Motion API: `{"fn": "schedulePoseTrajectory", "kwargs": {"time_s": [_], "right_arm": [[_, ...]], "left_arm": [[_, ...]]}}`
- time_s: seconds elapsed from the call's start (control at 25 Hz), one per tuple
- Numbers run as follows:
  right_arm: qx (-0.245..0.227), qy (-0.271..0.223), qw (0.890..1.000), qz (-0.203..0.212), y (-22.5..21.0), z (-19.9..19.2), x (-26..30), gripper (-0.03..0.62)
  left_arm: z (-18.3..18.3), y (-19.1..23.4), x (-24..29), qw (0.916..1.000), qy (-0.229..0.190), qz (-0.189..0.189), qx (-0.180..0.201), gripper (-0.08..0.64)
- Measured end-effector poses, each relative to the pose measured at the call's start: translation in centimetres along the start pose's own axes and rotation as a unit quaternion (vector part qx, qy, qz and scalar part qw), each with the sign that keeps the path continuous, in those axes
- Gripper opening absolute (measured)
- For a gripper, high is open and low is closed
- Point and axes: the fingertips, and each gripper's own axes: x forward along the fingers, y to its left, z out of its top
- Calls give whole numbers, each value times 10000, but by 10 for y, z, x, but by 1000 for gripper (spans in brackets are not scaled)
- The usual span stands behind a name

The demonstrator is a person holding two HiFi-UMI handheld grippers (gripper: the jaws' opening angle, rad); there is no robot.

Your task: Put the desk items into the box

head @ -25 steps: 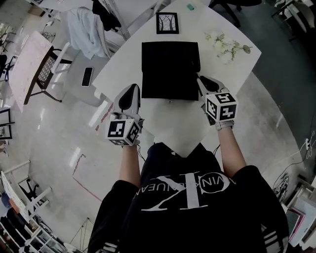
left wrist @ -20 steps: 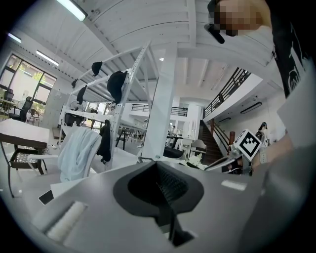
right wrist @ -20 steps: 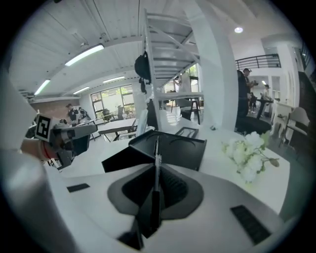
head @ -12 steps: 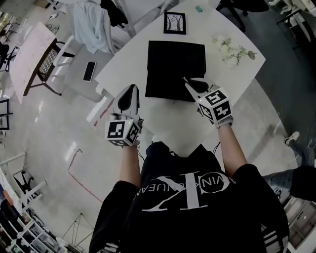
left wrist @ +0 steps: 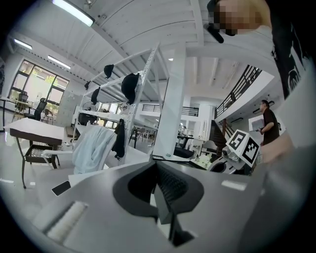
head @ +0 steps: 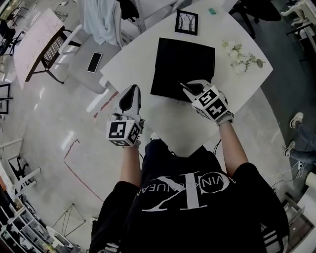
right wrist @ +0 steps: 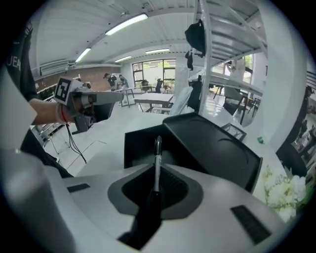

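Note:
A black open box (head: 182,66) lies on the white round table (head: 163,118), its lid folded back (right wrist: 212,143). My right gripper (head: 190,88) is shut on a dark pen (right wrist: 157,153) that sticks out forward between the jaws. It hovers at the box's near right corner, with the pen (head: 183,86) pointing over the box. My left gripper (head: 130,96) hangs by the table's near left edge, apart from the box. Its jaws (left wrist: 160,190) are shut with nothing between them.
A framed picture (head: 186,22) stands beyond the box, with a small green eraser (head: 212,11) at the far edge. White flowers (head: 242,57) lie to the right of the box. A phone (head: 94,62) rests on a grey surface to the left, beside a draped light cloth (left wrist: 94,146).
My right gripper has swung leftward with the pen, from the box's right side to its near right corner. The left gripper has stayed put.

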Motion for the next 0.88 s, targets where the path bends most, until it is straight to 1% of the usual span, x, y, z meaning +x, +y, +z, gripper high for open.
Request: {"fn": "schedulePoseTrajectory", "kwargs": {"time_s": [0.16,0.36,0.56,0.76,0.88], "right_arm": [[-170,171,9995,185,4,-1,12,51],[-336,471,9979,280,4,-7,26,51],[-706,765,9941,312,1,-12,38,51],[-833,904,9918,355,0,-14,46,51],[-861,930,9912,381,0,-13,49,51]], "left_arm": [[-5,4,-5,9999,39,152,-50,11],[-15,6,-8,9995,136,265,-39,11],[-22,6,-11,9993,184,316,-13,11],[-22,9,-15,9986,196,471,-109,11],[-24,10,-16,9985,201,496,-97,11]]}}
